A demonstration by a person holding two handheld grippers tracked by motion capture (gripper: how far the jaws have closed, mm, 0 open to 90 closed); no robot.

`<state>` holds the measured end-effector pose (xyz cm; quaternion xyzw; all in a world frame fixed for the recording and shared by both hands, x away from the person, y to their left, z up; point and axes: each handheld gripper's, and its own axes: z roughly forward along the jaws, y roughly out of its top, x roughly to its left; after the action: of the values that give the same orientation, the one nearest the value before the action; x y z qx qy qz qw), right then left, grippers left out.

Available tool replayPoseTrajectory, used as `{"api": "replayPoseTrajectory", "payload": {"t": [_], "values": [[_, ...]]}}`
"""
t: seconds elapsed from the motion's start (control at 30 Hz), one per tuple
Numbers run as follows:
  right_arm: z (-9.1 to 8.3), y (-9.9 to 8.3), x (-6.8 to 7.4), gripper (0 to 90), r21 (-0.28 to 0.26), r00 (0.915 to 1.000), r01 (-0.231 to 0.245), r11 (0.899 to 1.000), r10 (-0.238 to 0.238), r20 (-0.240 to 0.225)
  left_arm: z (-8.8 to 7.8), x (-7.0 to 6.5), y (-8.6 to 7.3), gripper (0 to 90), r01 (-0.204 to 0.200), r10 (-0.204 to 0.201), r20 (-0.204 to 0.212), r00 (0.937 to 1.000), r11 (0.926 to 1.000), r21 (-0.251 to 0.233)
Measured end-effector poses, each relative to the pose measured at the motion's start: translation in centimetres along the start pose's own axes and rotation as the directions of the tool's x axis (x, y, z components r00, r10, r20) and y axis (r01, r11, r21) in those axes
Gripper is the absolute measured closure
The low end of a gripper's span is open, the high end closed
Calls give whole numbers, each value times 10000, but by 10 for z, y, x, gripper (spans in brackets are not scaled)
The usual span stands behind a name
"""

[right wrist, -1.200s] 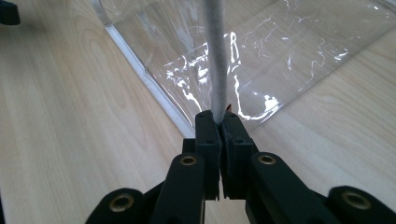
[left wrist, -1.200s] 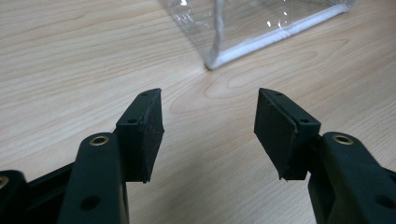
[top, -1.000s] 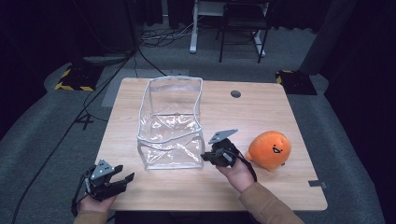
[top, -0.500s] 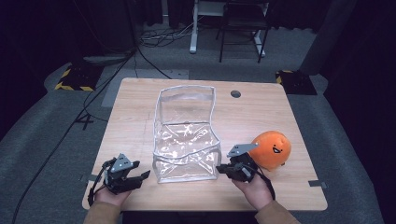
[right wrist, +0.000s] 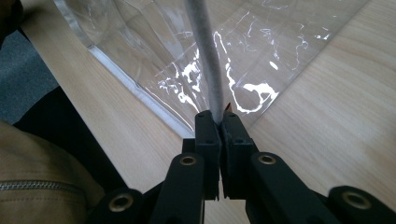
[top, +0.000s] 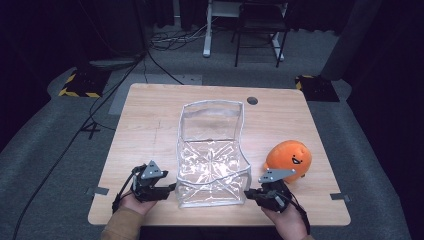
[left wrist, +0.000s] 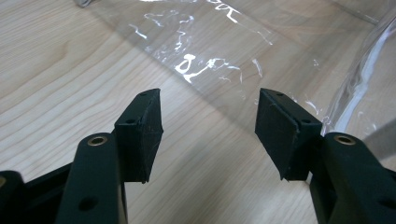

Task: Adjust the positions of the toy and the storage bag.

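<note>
Clear plastic bag now sits nearer the front edge; right gripper is clamped on its grey rim, left gripper gapes empty, so dragging appears nearly complete.

A wooden table stands on a grey carpet. Behind it, a black chair and dark curtains.

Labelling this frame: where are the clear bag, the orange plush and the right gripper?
clear bag (top: 210, 170), high view, crinkled bottom panel.
orange plush (top: 289, 159), high view, its face.
right gripper (right wrist: 218, 122), right gripper view, closed jaw tips.
</note>
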<state>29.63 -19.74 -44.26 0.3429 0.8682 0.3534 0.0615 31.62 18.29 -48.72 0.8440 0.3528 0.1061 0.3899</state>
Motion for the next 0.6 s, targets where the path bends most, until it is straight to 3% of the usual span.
{"api": "replayPoseTrajectory", "payload": {"t": [0.2, 0.6], "values": [[-10, -12, 6, 868, 30, 9999, -168, 9999, 168, 7, 7, -8, 6, 413, -318, 316, 267, 9991, 9995, 80], [-26, -31, 17, 867, 182, 9994, -359, 9992, 358, 25, 13, -9, 13, 412, -402, 395, 490, 9980, 9991, 138]]}}
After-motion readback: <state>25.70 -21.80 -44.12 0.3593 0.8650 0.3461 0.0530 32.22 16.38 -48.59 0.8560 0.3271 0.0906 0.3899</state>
